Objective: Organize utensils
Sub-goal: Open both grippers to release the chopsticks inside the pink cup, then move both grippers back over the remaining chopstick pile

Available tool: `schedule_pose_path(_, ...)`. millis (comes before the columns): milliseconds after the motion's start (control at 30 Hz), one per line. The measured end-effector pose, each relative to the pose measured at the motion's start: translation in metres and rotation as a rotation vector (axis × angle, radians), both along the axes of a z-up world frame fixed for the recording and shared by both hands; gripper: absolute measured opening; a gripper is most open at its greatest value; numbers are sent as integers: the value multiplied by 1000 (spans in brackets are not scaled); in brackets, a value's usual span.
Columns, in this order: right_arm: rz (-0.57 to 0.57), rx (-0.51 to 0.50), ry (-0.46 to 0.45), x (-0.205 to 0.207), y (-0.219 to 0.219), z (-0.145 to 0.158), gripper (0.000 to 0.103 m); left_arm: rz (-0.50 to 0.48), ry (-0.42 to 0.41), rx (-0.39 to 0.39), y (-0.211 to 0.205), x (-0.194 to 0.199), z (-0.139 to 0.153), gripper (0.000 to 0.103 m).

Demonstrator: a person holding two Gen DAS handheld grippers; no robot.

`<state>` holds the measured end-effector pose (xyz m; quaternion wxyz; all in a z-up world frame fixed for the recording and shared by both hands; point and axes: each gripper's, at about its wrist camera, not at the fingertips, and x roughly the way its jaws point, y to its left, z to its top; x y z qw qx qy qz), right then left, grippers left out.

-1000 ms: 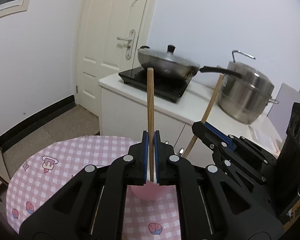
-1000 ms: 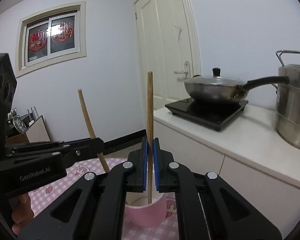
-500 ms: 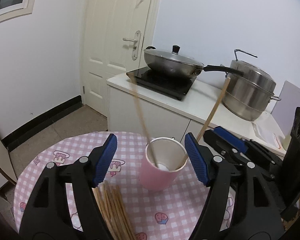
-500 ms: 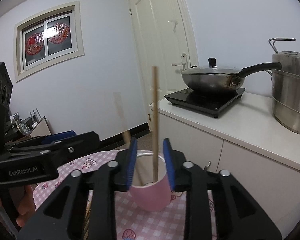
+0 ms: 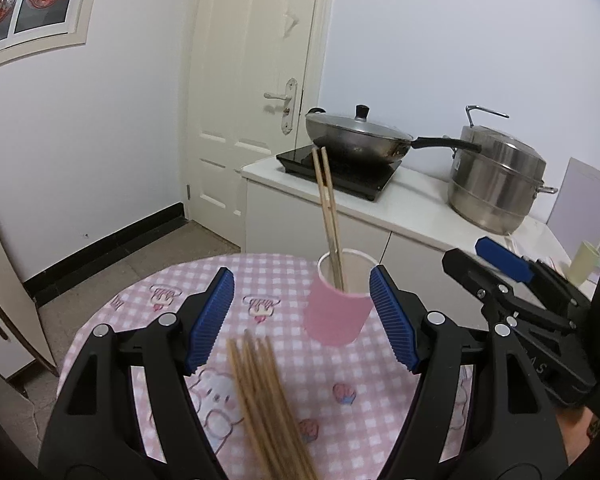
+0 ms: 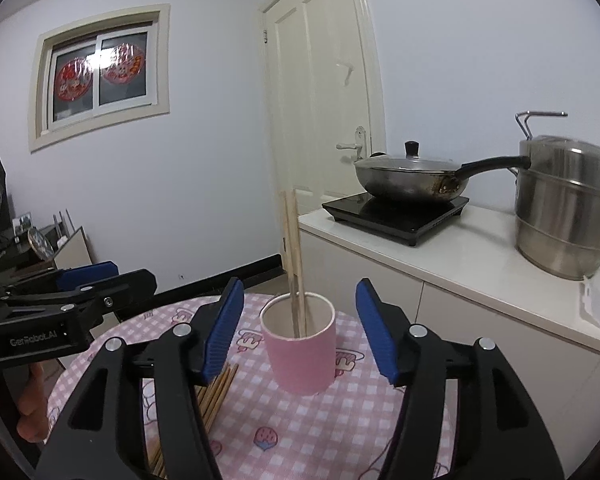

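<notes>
A pink paper cup (image 5: 337, 311) stands on the round table with the pink checked cloth (image 5: 148, 300). Two wooden chopsticks (image 5: 327, 216) stand in the cup, leaning left. It also shows in the right wrist view (image 6: 302, 354) with the chopsticks (image 6: 294, 264). Several loose chopsticks (image 5: 264, 396) lie on the cloth in front of the cup, seen also in the right wrist view (image 6: 214, 396). My left gripper (image 5: 302, 318) is open and empty, just short of the cup. My right gripper (image 6: 300, 326) is open and empty, the cup between its jaws in view.
A white counter (image 5: 416, 208) behind the table carries an induction hob with a lidded wok (image 5: 356, 136) and a steel steamer pot (image 5: 496, 184). A white door (image 5: 256, 92) is at the back. A cardboard sheet (image 5: 4, 280) leans at the left.
Both grippers opened and let go of their chopsticks, which now stand together in the cup. Both grippers have drawn back from the cup.
</notes>
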<state>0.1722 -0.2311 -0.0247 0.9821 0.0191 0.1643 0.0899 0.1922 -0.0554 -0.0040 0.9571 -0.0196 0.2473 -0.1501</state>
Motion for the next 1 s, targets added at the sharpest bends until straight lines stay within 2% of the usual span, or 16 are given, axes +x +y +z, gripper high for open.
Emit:
schedule_pose_path(167,18,4,39,-7,11,-7,58,20,41,9,20,-11,-8,70)
schedule_pose_path(300,47,7,90,-9,23,-16,59,29,108,-1,40,-12,-21,70)
schedule_pose_path(433,88,19,151,-10,37,-26,59,42,186,0,55,-10,-41,70)
schedule_pose_path(567,124,33,251,-4,48,-44,59,43,302,-8,65,-3,-69,70)
schedule_pose_path(767,132,16,395,6,59,-75,59,42,421,-10,69,5,-105,70)
schedule_pose_path(1000,134,11,462,10,63,-95,61,37,491,16,62,10,-134,70)
